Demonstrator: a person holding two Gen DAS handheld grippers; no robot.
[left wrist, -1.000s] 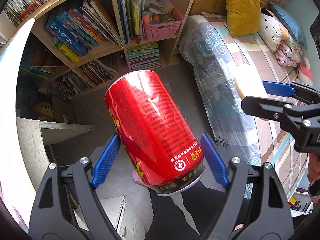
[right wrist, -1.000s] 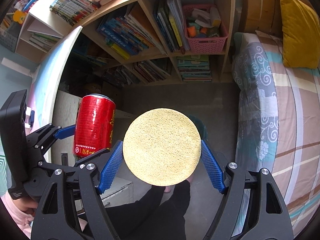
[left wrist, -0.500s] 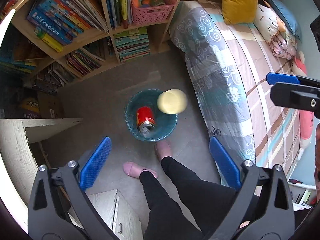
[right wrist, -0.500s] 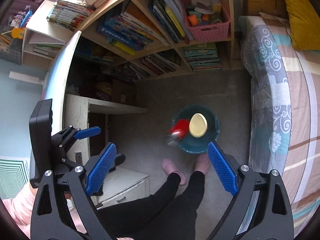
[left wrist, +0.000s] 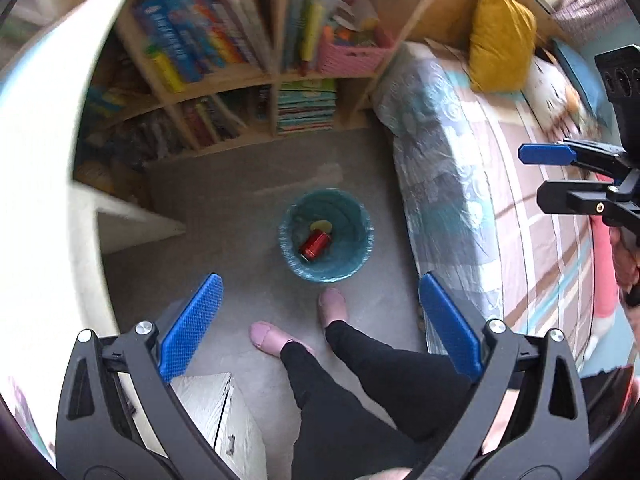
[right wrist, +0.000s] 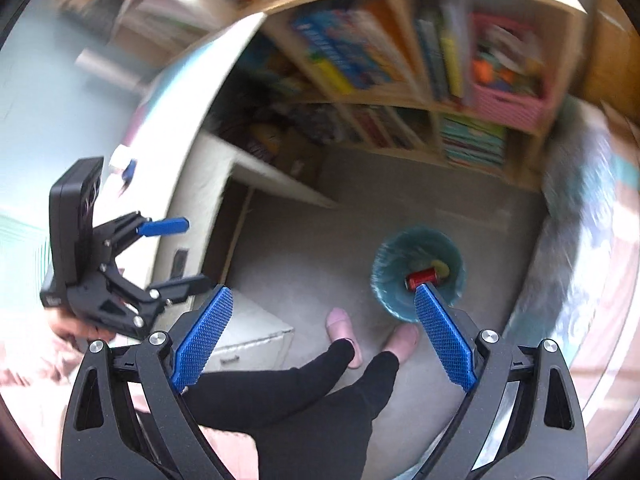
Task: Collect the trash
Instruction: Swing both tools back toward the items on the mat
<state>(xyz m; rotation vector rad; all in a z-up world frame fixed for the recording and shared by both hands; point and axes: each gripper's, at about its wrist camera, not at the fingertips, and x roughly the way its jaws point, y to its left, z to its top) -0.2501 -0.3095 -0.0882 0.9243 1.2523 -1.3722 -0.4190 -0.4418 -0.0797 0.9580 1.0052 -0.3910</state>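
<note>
Red drink can (left wrist: 315, 244) lying on its side in teal waste bin (left wrist: 362, 258), yellow round sponge (left wrist: 322, 225) touching it, left gripper (left wrist: 320, 328) and right gripper (right wrist: 320, 334) jaws wide, empty.

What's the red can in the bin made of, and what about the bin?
The red can looks like thin metal: glossy printed wall, silvery rim. The teal bin seems plastic, apparently lined with a crinkly film bag; the blur leaves that uncertain.
</note>
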